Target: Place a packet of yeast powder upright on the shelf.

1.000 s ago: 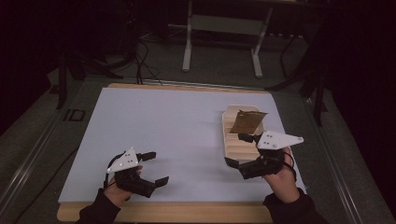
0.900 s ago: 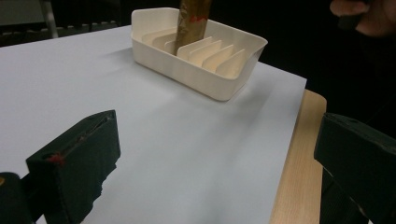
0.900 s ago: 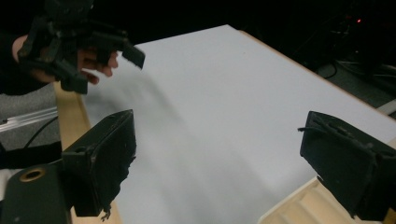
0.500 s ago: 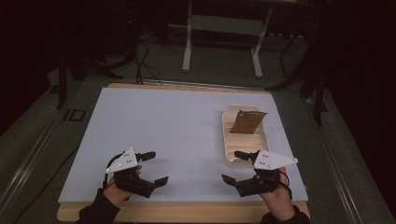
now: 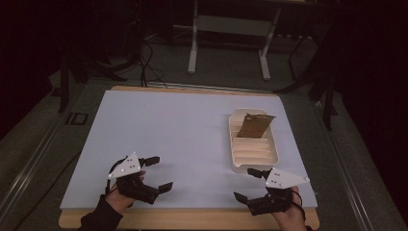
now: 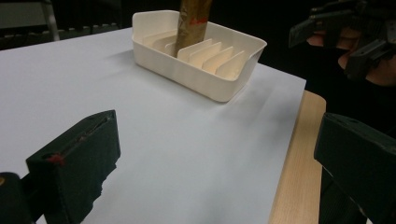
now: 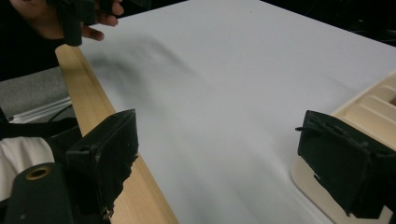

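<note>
1. Brown paper packet (image 5: 255, 126) stands upright in the far slot of the cream slotted tray (image 5: 235, 144), leaning a little on a divider; the tray serves as my landmark for everything else.
2. Nearest the person, just short of the tray's near end, the right gripper (image 5: 251, 185) hangs over the table edge with its jaws spread apart and nothing between them.
3. Well to the left of the tray, the left gripper (image 5: 159, 173) rests low over the white sheet (image 5: 168, 130), jaws likewise spread and empty.
4. As I judge it, the packet is already seated and both hands are clear of the tray, so the step is a clean retreat: keep the right gripper low and away from the tray's near wall so the light tray does not get nudged.
5. From the left gripper view the tray (image 6: 201, 74) sits square on the sheet and the packet (image 6: 191, 23) rises past its rim; a bump could tip it.
6. Beyond the tray, the wooden tabletop (image 5: 192, 89) ends and a metal stand (image 5: 228, 43) waits on the floor.
</note>
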`<state>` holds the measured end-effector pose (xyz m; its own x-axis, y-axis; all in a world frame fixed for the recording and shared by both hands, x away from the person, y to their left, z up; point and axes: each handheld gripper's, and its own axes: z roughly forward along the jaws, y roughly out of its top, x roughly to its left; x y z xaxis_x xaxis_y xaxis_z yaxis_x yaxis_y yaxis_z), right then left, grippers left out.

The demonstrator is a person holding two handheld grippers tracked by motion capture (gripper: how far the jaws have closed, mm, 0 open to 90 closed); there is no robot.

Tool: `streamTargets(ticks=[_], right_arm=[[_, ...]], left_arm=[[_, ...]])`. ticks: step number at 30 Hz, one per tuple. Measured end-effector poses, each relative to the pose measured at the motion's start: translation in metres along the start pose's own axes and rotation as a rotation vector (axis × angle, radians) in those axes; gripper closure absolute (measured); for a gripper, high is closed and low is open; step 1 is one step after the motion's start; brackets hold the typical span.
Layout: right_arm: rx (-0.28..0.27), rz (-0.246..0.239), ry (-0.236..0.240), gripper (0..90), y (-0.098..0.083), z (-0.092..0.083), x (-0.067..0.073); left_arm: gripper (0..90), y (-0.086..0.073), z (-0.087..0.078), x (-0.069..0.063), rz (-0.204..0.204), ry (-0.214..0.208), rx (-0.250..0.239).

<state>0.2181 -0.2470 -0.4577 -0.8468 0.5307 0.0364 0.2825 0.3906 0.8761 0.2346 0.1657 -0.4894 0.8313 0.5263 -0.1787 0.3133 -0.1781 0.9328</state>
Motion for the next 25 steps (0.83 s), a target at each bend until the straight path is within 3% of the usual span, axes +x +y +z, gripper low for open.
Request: streamTargets(ticks=[5,14,25], right_arm=[[0.005,-0.016,-0.018,12.0,-0.009,-0.005,-0.002],[-0.010,0.020,-0.038,12.0,-0.021,-0.014,-0.010],[-0.032,-0.018,-0.041,12.0,-0.020,-0.014,-0.010]], left_arm=[[1.1,-0.001,0.001,-0.001,0.005,-0.001,0.005],[1.0,-0.002,0.003,-0.004,0.019,-0.005,0.012],[1.1,-0.006,0.004,-0.004,0.021,0.009,0.001]])
